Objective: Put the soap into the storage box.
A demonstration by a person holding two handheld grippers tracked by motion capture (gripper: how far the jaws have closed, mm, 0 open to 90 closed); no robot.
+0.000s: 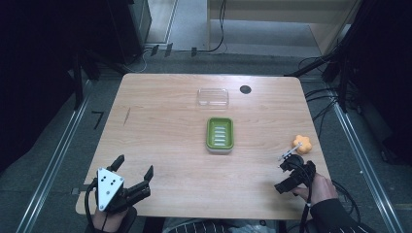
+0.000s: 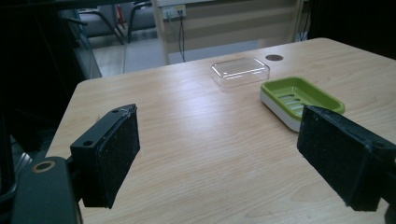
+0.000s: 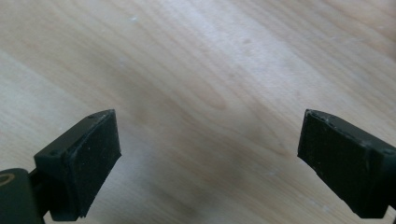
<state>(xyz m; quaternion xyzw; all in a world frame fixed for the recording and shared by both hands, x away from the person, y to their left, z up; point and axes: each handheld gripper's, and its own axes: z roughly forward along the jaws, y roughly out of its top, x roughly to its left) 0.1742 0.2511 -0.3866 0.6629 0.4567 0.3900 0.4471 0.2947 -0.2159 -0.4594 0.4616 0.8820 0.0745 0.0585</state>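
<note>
**Orange toy waits just past my right fingers**

On the tabletop [image 1: 165, 121], my left gripper [image 1: 134, 170] idles, fingers spread. My right gripper [image 1: 286, 167], fingers spread and empty, sits just short of the orange toy [image 1: 302, 144], which lies just beyond them near the tabletop's right edge.

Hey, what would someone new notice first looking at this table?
Probably the green soap dish at the middle of the wooden table, with a clear plastic lid just beyond it. Next, the orange flower-shaped thing near the right edge, close ahead of the right gripper. The left gripper waits open at the near left corner.
</note>
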